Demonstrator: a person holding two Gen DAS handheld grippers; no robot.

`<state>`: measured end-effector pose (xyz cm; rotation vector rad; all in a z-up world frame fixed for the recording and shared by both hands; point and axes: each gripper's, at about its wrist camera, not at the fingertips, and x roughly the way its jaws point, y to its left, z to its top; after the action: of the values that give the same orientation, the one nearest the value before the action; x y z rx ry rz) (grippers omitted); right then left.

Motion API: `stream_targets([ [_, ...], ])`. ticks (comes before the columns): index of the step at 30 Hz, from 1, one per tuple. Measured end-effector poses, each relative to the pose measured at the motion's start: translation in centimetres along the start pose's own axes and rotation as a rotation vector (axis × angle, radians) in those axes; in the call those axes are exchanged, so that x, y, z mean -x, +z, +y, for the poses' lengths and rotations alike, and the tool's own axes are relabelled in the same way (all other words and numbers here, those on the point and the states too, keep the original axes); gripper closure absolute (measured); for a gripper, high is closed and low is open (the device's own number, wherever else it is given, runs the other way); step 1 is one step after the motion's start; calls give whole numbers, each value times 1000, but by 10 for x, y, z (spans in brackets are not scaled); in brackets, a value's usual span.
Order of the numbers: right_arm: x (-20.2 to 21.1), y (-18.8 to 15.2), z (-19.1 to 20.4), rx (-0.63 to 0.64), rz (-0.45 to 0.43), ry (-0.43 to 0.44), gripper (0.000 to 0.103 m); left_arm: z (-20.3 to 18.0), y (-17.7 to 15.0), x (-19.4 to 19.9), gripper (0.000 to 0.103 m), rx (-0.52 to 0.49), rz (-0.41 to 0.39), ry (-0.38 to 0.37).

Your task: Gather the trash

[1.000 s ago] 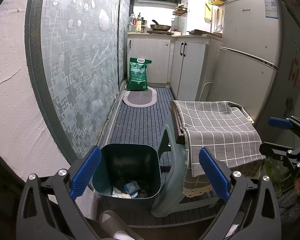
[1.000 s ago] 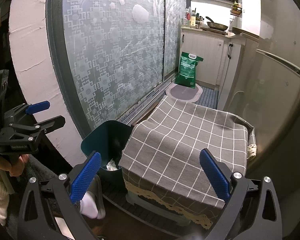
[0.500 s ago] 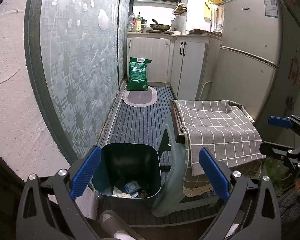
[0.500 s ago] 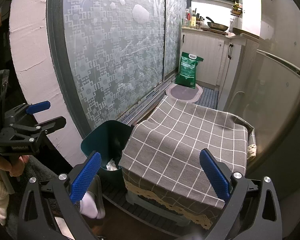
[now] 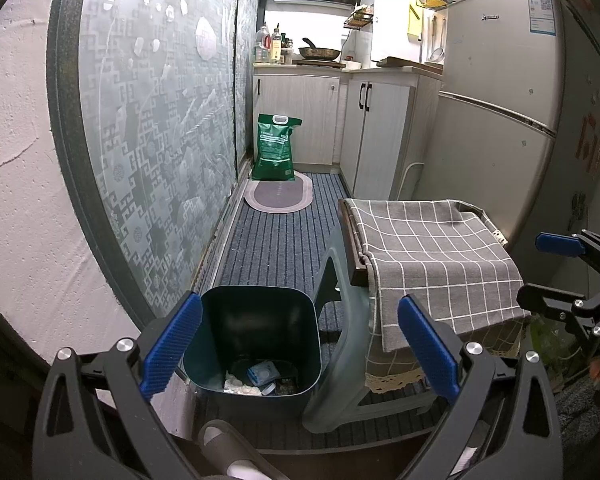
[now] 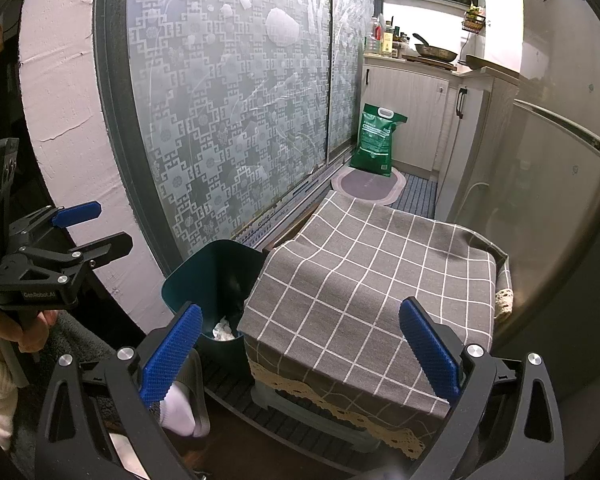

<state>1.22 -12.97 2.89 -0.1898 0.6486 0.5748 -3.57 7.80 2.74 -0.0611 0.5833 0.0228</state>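
The left gripper (image 5: 298, 346) hangs released above the dark green trash bin (image 5: 256, 360), which stands upright on the floor, mouth up, scraps of trash (image 5: 260, 378) at its bottom. Just right stands the cloth-covered stool (image 6: 372, 280). The right gripper (image 6: 300, 350) is spread, empty. Nothing has shifted since before.

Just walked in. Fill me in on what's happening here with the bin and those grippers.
A person holds a gripper in each hand, collecting trash in a narrow kitchen. Both the left gripper and the right gripper are open and hold nothing. The left one points at the dark green bin, which stands on the floor beside a stool draped in a grey checked cloth. Crumpled paper and wrappers already lie at the bottom of the bin. The cloth top is bare.
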Motion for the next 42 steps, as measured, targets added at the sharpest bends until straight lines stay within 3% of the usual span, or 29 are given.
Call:
stream_targets([
  [42, 0, 0, 0, 0, 1, 1, 3, -2, -1, -1, 3, -4, 6, -6],
])
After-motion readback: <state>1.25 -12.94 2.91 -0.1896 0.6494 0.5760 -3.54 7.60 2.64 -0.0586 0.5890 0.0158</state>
